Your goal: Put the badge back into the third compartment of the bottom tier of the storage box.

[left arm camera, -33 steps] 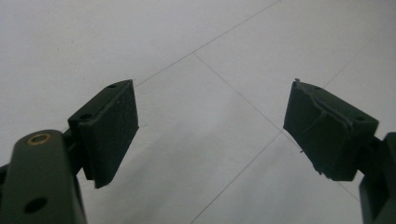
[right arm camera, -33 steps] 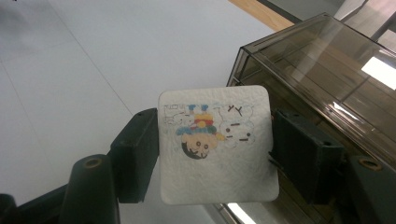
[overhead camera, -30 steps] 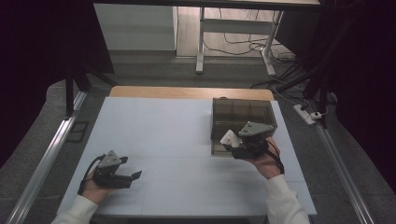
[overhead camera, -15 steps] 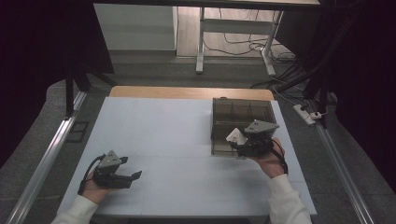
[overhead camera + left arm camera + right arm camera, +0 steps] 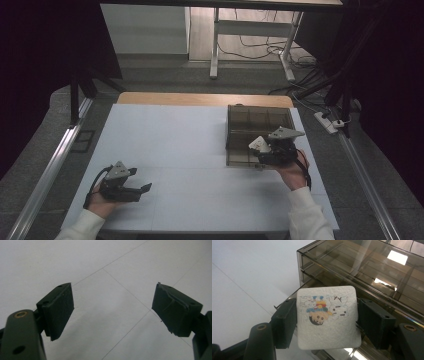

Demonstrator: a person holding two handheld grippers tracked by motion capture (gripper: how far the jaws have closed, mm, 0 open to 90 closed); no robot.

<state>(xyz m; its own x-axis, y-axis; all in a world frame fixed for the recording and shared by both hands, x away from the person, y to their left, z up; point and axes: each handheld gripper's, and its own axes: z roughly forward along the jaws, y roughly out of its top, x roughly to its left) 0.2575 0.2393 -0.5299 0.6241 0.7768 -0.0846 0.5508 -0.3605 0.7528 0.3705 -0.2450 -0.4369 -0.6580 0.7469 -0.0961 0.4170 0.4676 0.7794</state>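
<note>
We see the compartment box (image 5: 260, 131) on the desk (image 5: 190, 145) at its right side; the right gripper (image 5: 264, 150) holds a card (image 5: 328, 317) at its near edge, the left gripper (image 5: 142, 190) near-left.

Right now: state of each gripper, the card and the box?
Left gripper: open, empty, low over the table.
Right gripper: shut on the card, at the box's near edge.
Card: held by its side edges, cartoon upside down.
Box: smoky clear plastic, divided compartments; contents hard to tell.
</note>
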